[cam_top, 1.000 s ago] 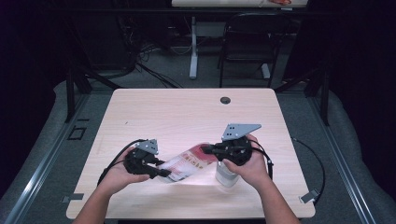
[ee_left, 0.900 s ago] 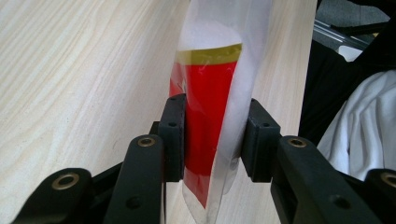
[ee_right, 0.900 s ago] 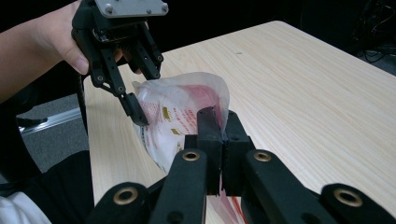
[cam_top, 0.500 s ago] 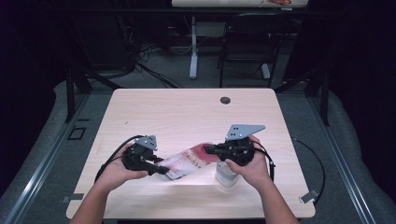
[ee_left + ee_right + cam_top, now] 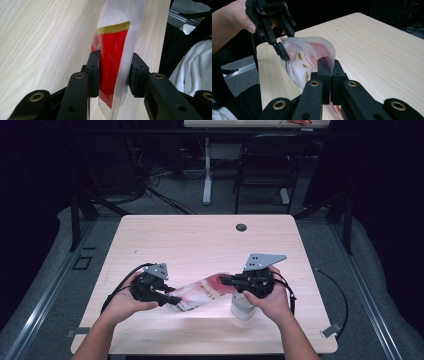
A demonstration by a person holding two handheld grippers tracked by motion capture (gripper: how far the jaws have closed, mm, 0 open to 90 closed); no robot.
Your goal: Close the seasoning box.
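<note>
Table (image 5: 200,237): light wood, dark room | left gripper (image 5: 113,72), right gripper (image 5: 329,72): jaws gripping pouch (image 5: 200,292)

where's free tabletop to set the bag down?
The far half of the table is bare up to the grommet hole; so is the left edge strip. The near middle is crowded: left gripper, right gripper, bag and clear cup.

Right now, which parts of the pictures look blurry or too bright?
High view: the bag is smeared and washed out, and the room behind is dark. Left gripper view: its clear top edge is fuzzy against the table. Right gripper view: the jaws closest to the camera look soft.
</note>
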